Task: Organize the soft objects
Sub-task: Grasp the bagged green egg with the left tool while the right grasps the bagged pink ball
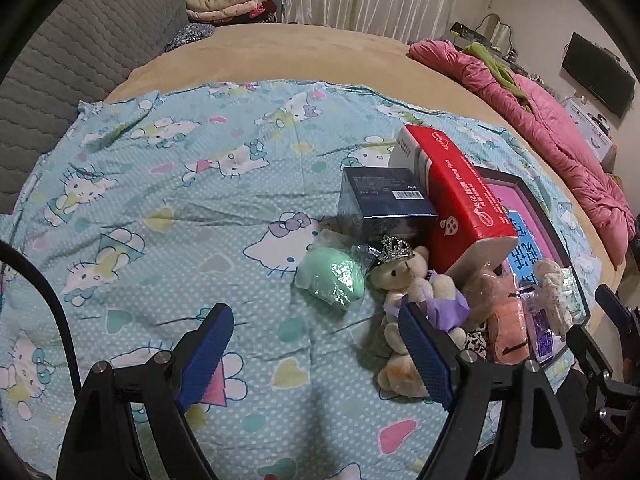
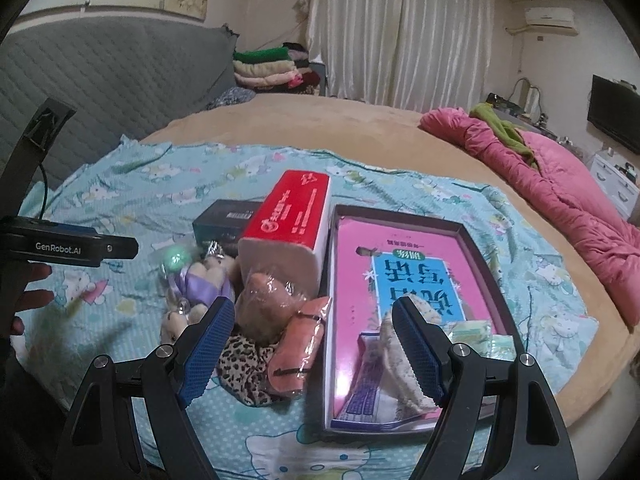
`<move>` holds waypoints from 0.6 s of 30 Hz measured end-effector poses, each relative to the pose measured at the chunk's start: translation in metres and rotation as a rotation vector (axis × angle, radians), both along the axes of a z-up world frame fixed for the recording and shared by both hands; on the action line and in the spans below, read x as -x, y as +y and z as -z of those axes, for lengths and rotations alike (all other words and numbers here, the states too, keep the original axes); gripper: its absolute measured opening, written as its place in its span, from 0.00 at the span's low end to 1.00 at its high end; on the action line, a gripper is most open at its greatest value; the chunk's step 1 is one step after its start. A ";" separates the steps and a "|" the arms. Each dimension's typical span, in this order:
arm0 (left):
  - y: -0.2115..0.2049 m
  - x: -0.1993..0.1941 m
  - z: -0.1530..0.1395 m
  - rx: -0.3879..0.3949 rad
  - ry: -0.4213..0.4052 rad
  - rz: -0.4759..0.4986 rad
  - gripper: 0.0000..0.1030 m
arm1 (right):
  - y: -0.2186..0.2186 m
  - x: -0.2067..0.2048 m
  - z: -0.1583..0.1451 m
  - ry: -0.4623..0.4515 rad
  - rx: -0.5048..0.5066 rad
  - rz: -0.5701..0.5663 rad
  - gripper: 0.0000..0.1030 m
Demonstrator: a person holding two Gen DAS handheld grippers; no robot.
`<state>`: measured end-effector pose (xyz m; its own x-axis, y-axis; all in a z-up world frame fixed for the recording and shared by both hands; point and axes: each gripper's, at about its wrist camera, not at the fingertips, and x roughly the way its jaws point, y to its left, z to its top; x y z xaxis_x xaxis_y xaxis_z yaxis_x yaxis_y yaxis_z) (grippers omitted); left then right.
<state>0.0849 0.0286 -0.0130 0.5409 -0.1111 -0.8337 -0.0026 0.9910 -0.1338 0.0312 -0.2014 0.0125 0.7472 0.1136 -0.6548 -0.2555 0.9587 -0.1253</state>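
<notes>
In the left wrist view a green soft toy in clear wrap [image 1: 330,278] lies on the Hello Kitty sheet [image 1: 160,208]. A crowned teddy bear in a purple dress [image 1: 412,280] lies beside it, then a wrapped pink plush [image 1: 506,320]. My left gripper [image 1: 316,350] is open and empty, just short of the green toy and the bear. In the right wrist view the bear [image 2: 196,284], a wrapped brown plush [image 2: 264,300], the pink plush [image 2: 298,346] and a leopard-print piece [image 2: 244,368] lie bunched together. My right gripper [image 2: 312,344] is open over the pink plush. A cream plush [image 2: 400,360] lies in the tray.
A red and white tissue pack [image 2: 292,220] and a dark box [image 1: 384,204] stand behind the toys. A dark tray [image 2: 480,248] holds a pink book [image 2: 400,272]. A pink quilt [image 2: 560,184] lies on the right. Folded clothes [image 2: 272,66] are stacked at the bed's far side.
</notes>
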 end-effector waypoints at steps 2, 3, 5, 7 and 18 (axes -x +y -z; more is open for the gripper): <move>0.002 -0.002 0.005 0.017 0.002 -0.011 0.82 | 0.002 -0.002 0.004 0.010 0.005 -0.005 0.80; 0.003 -0.004 0.008 0.029 0.009 -0.010 0.82 | 0.003 -0.004 0.006 0.016 0.009 -0.007 0.80; 0.004 -0.007 0.014 0.042 0.019 -0.010 0.82 | 0.005 -0.006 0.011 0.023 0.015 -0.013 0.80; 0.003 -0.010 0.020 0.041 0.030 -0.008 0.82 | 0.008 -0.009 0.015 0.031 0.020 -0.022 0.80; -0.003 -0.029 0.041 0.038 0.018 0.027 0.82 | 0.024 -0.030 0.041 0.066 0.044 -0.072 0.80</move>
